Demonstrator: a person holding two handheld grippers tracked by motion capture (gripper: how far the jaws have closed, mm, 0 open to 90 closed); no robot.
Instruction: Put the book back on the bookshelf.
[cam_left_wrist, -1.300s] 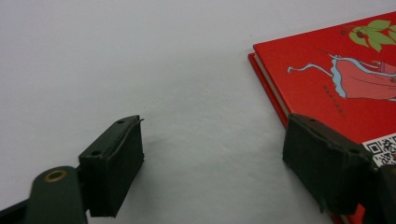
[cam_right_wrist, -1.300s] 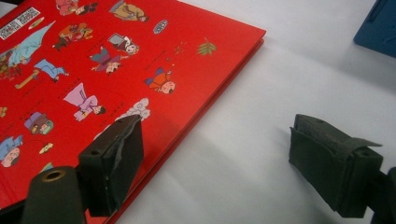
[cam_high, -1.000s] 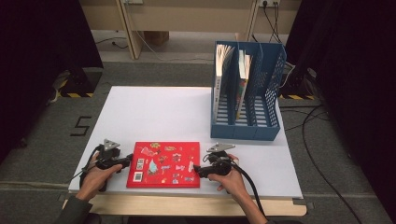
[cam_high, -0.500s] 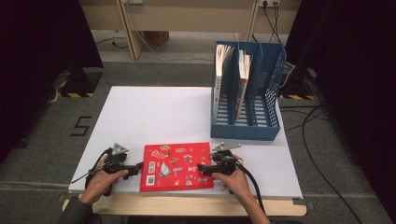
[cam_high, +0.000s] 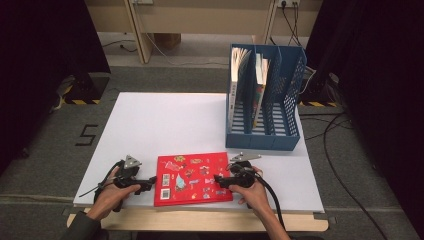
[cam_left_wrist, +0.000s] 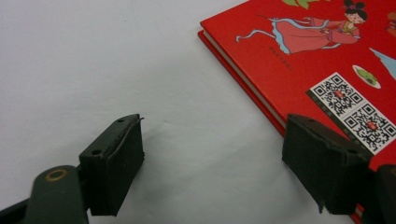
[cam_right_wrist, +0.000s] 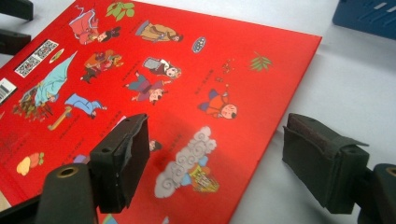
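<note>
I have a tool in each hand, both low over the near edge of the white counter (cam_high: 165, 120), with the red book (cam_high: 192, 178) lying flat between them, cover up, close to the counter's front edge. My left tool (cam_high: 149, 185) sits just beside the book's left edge; its jaws have just been opening and now stand wide apart. In the left gripper view the left tool (cam_left_wrist: 212, 163) has bare counter (cam_left_wrist: 93, 60) between its jaws, one pad resting over plain white surface and the other at the book's corner, by the QR codes on the red book (cam_left_wrist: 317, 56), without pressing on it. My right tool (cam_high: 218, 181) reaches in from the book's right side, over the cover. In the right gripper view the right tool (cam_right_wrist: 215, 163) also has its jaws spread wide: one jaw hangs above the printed cover of the red book (cam_right_wrist: 187, 79), the other above the counter (cam_right_wrist: 355, 84) past the book's right edge, so that edge runs between them, ungripped. Whether either pad touches the cover I cannot tell. Farther back on the right of the counter stands a blue file rack (cam_high: 280, 110), upright, with a few books (cam_high: 240, 75) standing in its left compartments, well apart from the red book.
</note>
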